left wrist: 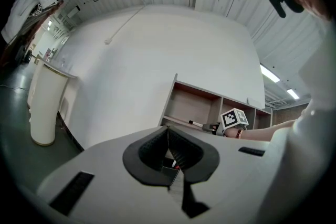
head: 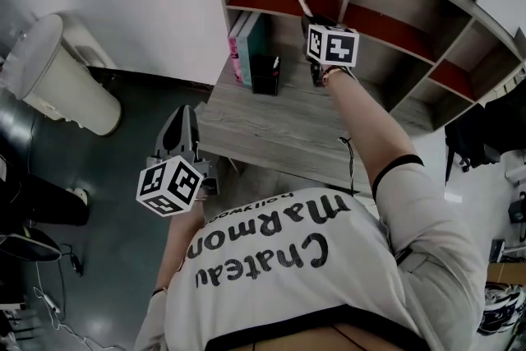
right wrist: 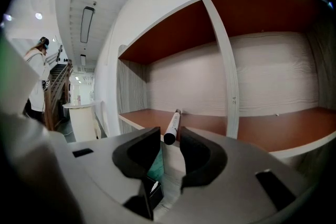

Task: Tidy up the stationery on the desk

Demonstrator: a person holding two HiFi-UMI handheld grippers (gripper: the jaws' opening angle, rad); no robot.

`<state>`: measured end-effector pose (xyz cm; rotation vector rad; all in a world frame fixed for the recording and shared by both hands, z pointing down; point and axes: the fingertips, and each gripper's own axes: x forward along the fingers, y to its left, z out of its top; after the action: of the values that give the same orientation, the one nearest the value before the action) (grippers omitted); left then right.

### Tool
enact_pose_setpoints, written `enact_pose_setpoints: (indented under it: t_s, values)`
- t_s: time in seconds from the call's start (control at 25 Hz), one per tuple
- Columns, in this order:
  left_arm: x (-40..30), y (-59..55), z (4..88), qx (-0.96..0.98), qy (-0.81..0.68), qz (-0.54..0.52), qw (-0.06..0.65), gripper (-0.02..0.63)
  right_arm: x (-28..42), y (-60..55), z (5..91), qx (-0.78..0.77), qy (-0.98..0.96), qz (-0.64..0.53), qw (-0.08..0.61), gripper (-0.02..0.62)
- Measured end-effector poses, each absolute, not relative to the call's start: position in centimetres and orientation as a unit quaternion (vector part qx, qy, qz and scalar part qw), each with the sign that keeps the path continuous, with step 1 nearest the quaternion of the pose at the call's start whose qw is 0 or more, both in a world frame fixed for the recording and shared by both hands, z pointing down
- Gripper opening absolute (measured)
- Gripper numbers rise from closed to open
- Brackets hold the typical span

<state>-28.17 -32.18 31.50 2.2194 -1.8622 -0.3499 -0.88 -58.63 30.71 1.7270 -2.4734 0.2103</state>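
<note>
The right gripper [head: 316, 22] is held up at the shelf [head: 271, 1], with the arm stretched out over the desk [head: 271, 127]. A pen [head: 302, 4] lies on the red board of the left part of the shelf. It is white with a dark tip, and the tip points to the back wall. The near end of the pen sits right between the two jaws. The jaws are a little way apart, wider than the pen. They do not seem to squeeze it, but it is hard to be sure that neither one touches it.

The left gripper [head: 183, 117] is held low on the person's left side, out past the edge of the desk and over the dark floor [head: 123, 177]. Its jaws are closed tight together and there is nothing in them.

At the back of the desk, under the shelf, some books [head: 246, 45] stand up, one pink and one green-blue. A black box [head: 265, 74] stands just beside them. A white bin [head: 62, 82] stands on the floor by the wall, well apart from the desk.
</note>
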Motion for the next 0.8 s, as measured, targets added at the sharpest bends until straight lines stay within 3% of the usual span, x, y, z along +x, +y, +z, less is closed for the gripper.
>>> enact_pose_setpoints:
  t_s: [0.36,0.8]
  values:
    - [-28.7,-32.1,31.4,0.751,-0.640,-0.121,0.109,0.015,-0.4,-58.9,30.7,0.591,-0.801,0.058,0.071,0.081]
    - [-28.3,-32.0,31.5,0.755,-0.635,-0.123,0.111,0.015,0.2,-57.8,31.1,0.590,-0.801,0.096,0.044,0.077]
